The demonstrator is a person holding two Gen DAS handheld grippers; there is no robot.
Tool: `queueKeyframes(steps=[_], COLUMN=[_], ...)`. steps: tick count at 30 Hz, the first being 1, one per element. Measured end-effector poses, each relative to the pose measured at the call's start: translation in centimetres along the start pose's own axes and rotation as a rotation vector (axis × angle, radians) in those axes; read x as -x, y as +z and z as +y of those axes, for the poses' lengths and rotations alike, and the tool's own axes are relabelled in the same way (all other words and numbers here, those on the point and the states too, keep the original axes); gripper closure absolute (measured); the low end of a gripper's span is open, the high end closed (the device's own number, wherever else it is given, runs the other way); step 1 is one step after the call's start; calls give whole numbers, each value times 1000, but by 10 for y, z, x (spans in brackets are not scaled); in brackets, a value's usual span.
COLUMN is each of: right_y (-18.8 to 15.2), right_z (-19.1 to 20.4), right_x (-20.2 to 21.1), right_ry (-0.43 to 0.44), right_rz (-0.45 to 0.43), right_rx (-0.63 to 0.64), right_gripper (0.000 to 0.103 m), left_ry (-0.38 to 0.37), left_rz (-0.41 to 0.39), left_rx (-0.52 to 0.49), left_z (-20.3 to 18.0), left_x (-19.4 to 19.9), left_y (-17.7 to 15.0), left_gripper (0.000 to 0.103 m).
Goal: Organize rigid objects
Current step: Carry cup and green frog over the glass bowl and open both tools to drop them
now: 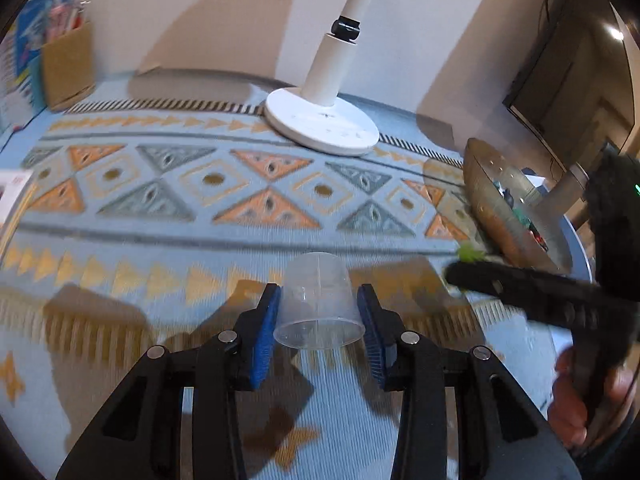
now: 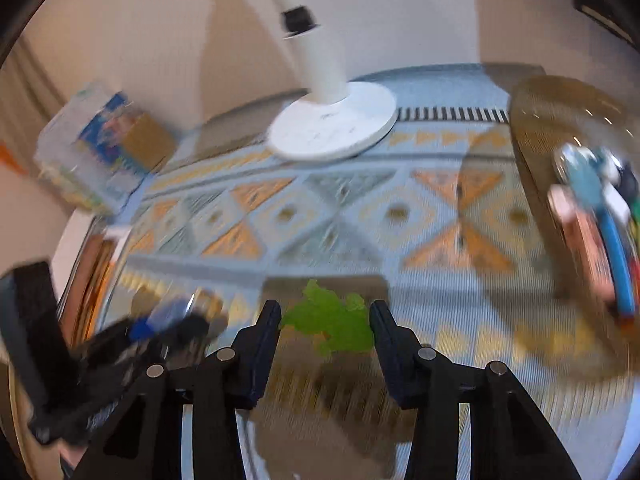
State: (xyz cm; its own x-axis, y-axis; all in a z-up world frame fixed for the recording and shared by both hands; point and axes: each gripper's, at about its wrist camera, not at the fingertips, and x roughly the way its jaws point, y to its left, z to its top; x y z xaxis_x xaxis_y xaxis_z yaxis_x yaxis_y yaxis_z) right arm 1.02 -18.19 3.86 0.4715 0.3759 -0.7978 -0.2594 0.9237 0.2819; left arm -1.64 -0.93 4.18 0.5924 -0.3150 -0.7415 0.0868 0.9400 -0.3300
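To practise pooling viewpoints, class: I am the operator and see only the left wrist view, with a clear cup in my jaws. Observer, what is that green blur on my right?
Observer: A bright green toy, sitting between the right gripper's jaws.
Operator: Is it gripped?
Observer: It looks so. Its edges meet both pads, though the picture is blurred.
Operator: What's in the bowl?
Observer: The bowl holds a blue-handled tool beside a pinkish piece.

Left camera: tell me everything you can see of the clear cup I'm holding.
The clear cup looks like thin, see-through plastic, small and slightly tapered, faint lines on its wall. It is held tipped, open rim toward the camera, closed bottom pointing away. The left gripper clamps it, a blue pad on each side wall. It looks empty and is lifted above the patterned cloth.
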Motion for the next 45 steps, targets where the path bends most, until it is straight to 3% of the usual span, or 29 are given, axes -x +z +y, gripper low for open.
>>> queueKeyframes(steps=[3, 4, 10, 15, 19, 23, 25, 34, 37, 42, 45], right_y=[-40, -50, -81, -106, -116, -120, -120, -128, -133, -137, -139], right_z=[2, -1, -19, -27, -38, -39, -37, -10, -17, -43, -36], right_x=[26, 34, 51, 46, 47, 50, 49, 40, 45, 55, 54], right_ry=[-187, -208, -134, -121, -50, -31, -27, -181, -141, 29, -6], right_rz=[-75, -86, -118, -103, -96, -102, -105, -136, -153, -195, -204], right_rx=[57, 59, 57, 85, 27, 21, 21, 147, 134, 46, 60], right_gripper=[58, 58, 58, 58, 47, 46, 41, 38, 38, 38, 40], left_ry=[-10, 0, 38, 124, 132, 127, 123, 144, 145, 123, 126], left_rz=[-13, -16, -66, -64, -38, -40, -22, -22, -17, 6, 6], left_rx=[4, -2, -65, -136, -136, -145, -134, -159, -166, -157, -164], left_z=[-4, -6, -20, -34, -34, -34, -31, -36, -38, -36, -37], left_x=[14, 16, 23, 17, 9, 10, 7, 5, 4, 1, 1], left_y=[-13, -16, -31, -46, -54, -56, -56, -58, -59, -58, -59], left_gripper=[67, 67, 67, 67, 67, 67, 67, 67, 67, 66, 66])
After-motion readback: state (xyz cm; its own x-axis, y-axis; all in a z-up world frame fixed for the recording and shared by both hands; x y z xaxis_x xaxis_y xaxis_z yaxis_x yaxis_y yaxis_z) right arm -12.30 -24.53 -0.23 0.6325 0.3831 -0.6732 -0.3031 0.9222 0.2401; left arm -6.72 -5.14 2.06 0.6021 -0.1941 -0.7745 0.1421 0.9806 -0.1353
